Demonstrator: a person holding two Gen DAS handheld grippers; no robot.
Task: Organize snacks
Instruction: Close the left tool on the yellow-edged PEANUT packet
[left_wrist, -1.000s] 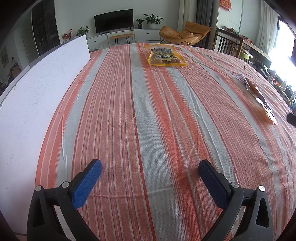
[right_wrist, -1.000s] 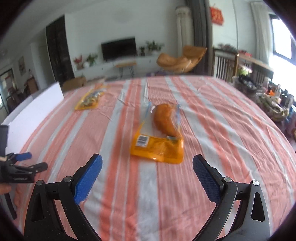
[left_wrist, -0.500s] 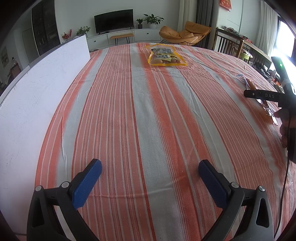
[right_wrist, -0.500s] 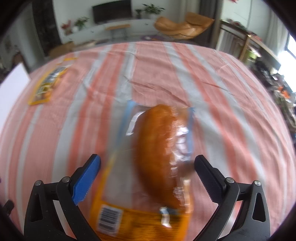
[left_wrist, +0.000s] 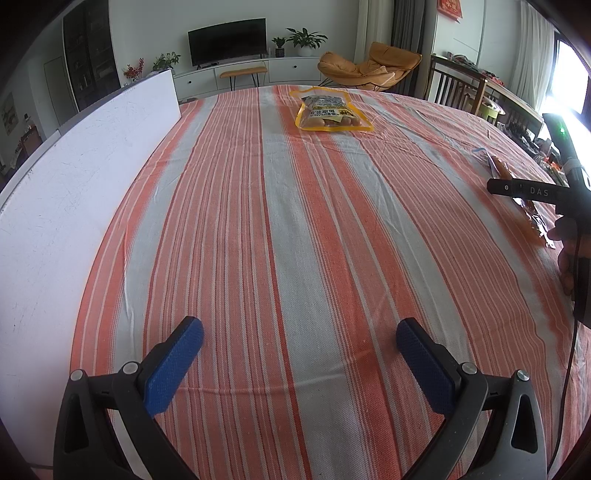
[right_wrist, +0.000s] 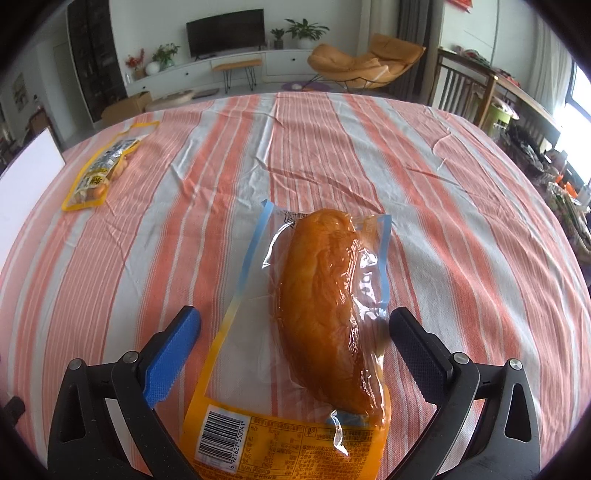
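We hold the right gripper (right_wrist: 294, 334) with its jaws spread wide, one on each side of the chicken pack (right_wrist: 314, 332); the pads do not touch it. One second ago this pack lay well ahead of the gripper; half a second ago it was blurred and reaching between the fingers; now it fills the gap, sharp, flat on the striped cloth (right_wrist: 461, 229), barcode end nearest the camera. The right pad (right_wrist: 417, 349) sits just beside the film edge; the left pad (right_wrist: 171, 360) stands a little apart from it.

We hold the left gripper (left_wrist: 299, 360) wide as well, with nothing between its fingers, over bare cloth (left_wrist: 258, 240). Its view matches both earlier frames. The sausage pack (left_wrist: 330, 114) lies in the same place at the far end of the table, well apart from the chicken pack. The white board (left_wrist: 74, 177) stands along the left edge, unmoved.

In the left view, the right gripper body (left_wrist: 532, 190), absent one second ago, shows at the right margin above the chicken pack (left_wrist: 532, 218).
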